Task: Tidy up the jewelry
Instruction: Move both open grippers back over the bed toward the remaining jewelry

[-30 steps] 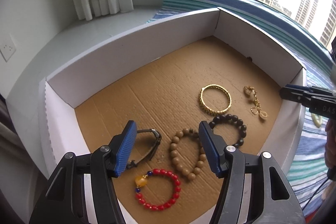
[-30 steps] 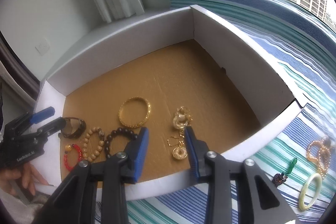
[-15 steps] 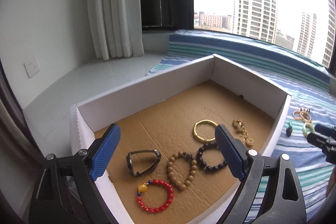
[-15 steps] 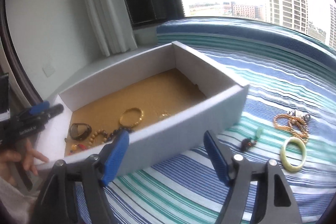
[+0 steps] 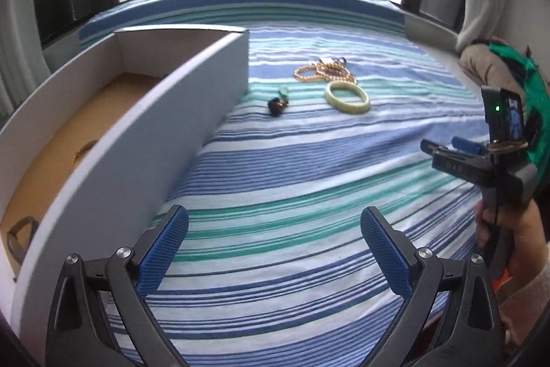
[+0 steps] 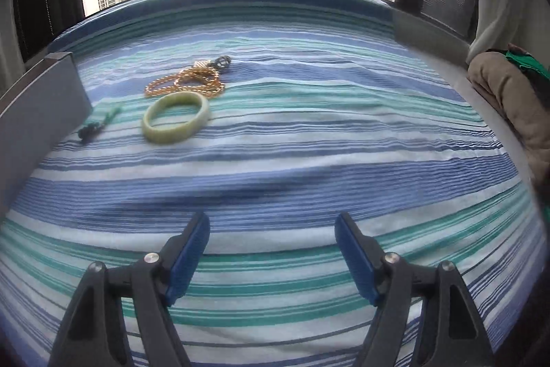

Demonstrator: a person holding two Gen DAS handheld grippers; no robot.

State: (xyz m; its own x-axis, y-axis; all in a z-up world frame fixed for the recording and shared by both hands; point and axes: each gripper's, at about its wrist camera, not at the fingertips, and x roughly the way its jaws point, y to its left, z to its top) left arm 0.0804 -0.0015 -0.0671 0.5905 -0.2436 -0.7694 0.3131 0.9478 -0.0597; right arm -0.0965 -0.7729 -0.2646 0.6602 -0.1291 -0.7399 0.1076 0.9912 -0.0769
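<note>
A pale green bangle (image 5: 347,93) (image 6: 176,118), a gold bead chain (image 5: 323,71) (image 6: 187,81) and a small dark charm with a green tassel (image 5: 277,103) (image 6: 96,124) lie on the striped cloth right of the white cardboard box (image 5: 144,133) (image 6: 37,105). My left gripper (image 5: 273,250) is open and empty above the cloth beside the box wall. My right gripper (image 6: 271,250) is open and empty, well short of the bangle; it also shows in the left wrist view (image 5: 447,150). Most of the box's contents are hidden by its wall.
The blue, teal and white striped cloth (image 6: 309,143) covers the surface. A beige and green bundle (image 6: 508,92) lies at the far right by the curtain. A window with tall buildings is behind.
Both grippers have swung right, away from the box interior and out over the striped cloth. Both now face the bangle, chain and charm. Both stayed open.
</note>
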